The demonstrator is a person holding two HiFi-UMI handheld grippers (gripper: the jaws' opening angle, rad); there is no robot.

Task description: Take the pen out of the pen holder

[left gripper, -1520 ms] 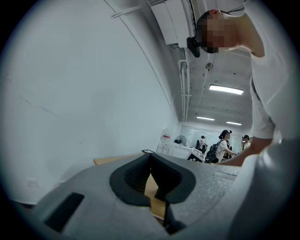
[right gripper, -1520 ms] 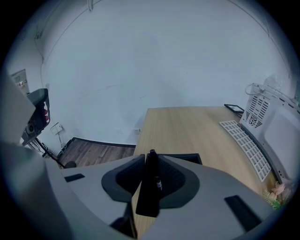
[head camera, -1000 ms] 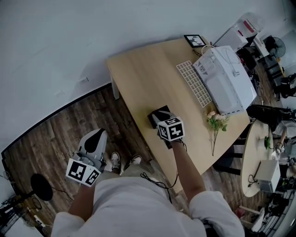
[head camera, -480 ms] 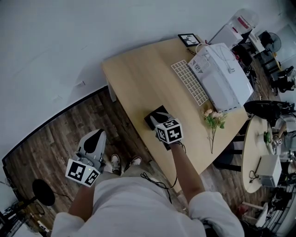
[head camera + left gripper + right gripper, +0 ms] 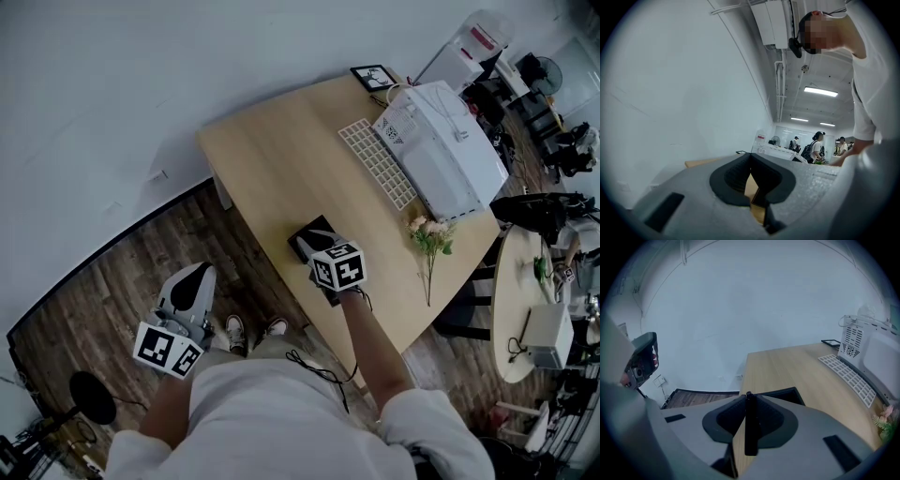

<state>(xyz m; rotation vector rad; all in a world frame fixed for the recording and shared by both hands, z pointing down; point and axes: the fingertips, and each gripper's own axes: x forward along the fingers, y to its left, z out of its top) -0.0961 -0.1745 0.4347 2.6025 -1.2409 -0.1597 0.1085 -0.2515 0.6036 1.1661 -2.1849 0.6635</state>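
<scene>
A black pen holder (image 5: 305, 232) stands near the front edge of the wooden table (image 5: 272, 150). My right gripper (image 5: 314, 248) hangs just over it, pointing down at a slant. In the right gripper view a black pen (image 5: 751, 425) stands upright between the pads, and the right gripper (image 5: 749, 399) is shut on it. The holder's dark rim (image 5: 785, 392) shows just behind the jaws. My left gripper (image 5: 195, 274) is held off the table over the wood floor. In its own view the left gripper (image 5: 751, 159) has its pads meeting, with nothing between them.
A white keyboard (image 5: 377, 164), a white machine (image 5: 441, 145) and a small picture frame (image 5: 372, 75) sit at the table's far right. A pink flower sprig (image 5: 427, 234) lies right of the holder. A round side table (image 5: 525, 309) stands further right. People stand in the background (image 5: 818, 145).
The head view has drifted, so the table sits a little further left in the picture. Both grippers hold their places, and the pen stays in the right jaws.
</scene>
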